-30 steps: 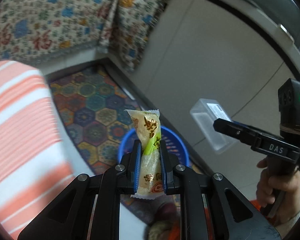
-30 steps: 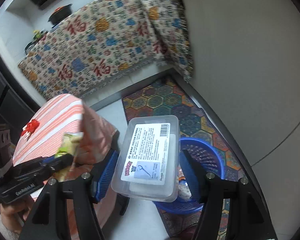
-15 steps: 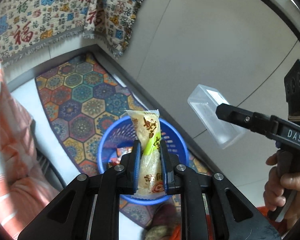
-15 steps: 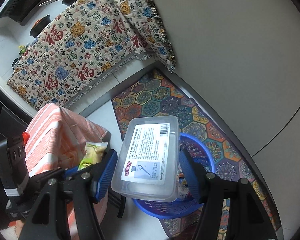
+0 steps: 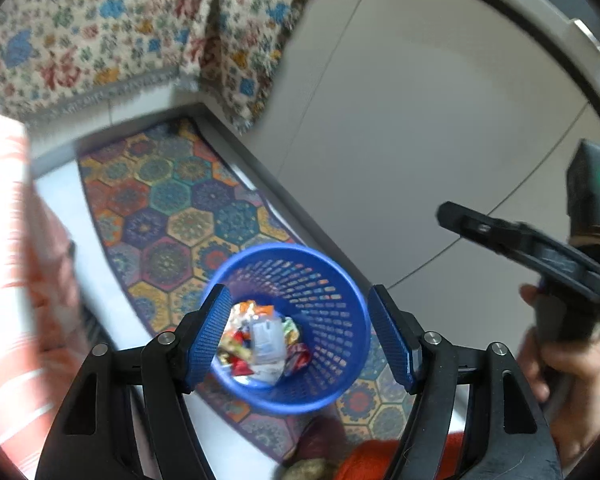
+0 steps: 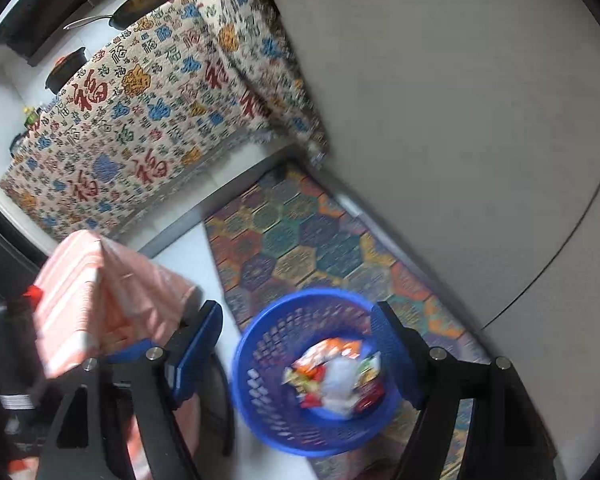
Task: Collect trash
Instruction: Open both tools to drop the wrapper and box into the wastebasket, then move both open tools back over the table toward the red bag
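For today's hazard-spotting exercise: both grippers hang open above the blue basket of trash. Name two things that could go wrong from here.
1. The blue basket is light mesh standing on a patterned rug; a low-swinging left gripper or right gripper could clip its rim and tip it.
2. The wrappers and clear box lie loose inside; a knock could spill them onto the rug.

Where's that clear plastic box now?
In both wrist views the clear plastic box lies among wrappers in the blue basket on the patterned rug.

Grey floor [image 5: 400, 152]; hexagon rug [image 5: 172, 216] on it, blue basket [image 5: 336, 364] atop rug.
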A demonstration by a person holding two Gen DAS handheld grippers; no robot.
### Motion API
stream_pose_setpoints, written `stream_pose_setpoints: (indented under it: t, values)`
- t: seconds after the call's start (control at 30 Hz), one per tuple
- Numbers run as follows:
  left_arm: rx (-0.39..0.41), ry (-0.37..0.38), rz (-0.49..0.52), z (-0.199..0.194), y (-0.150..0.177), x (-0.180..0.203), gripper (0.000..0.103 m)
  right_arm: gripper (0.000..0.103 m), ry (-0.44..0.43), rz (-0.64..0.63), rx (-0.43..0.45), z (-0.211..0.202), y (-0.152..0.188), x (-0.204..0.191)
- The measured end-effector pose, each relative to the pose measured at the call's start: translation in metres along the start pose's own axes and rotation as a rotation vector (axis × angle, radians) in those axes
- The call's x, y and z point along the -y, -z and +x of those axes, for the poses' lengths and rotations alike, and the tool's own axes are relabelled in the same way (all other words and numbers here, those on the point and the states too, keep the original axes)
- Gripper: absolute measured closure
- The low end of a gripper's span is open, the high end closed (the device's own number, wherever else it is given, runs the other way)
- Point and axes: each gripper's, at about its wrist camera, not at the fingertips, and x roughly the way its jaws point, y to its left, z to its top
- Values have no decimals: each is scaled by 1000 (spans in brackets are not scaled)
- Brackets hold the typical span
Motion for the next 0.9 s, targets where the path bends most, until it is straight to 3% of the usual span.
stream_pose_setpoints:
  t: [0.17, 0.27, 0.43, 0.6, 0.73, 0.9]
  values:
    - [44, -82, 3, -89, 20, -24, 18, 25, 47, -143, 76, -20, 7, -37]
    - [70, -171, -20, -139, 40, -62, 12, 25, 27, -229, 93, -29, 16, -78]
    - [60, -403, -119, -196, 81, -161, 12, 25, -93, -460, 55, -34, 58, -195]
    - [68, -566, -238, -235, 106, -258, 12, 25, -238, -606, -49, -18, 114, -309]
    - [94, -615, -292, -255, 113, -321, 12, 25, -265, -699, -113, 11, 155, -391]
    - [93, -629, -279, -260, 115, -373, 12, 23, -221, -753, -167, 47, 183, -445]
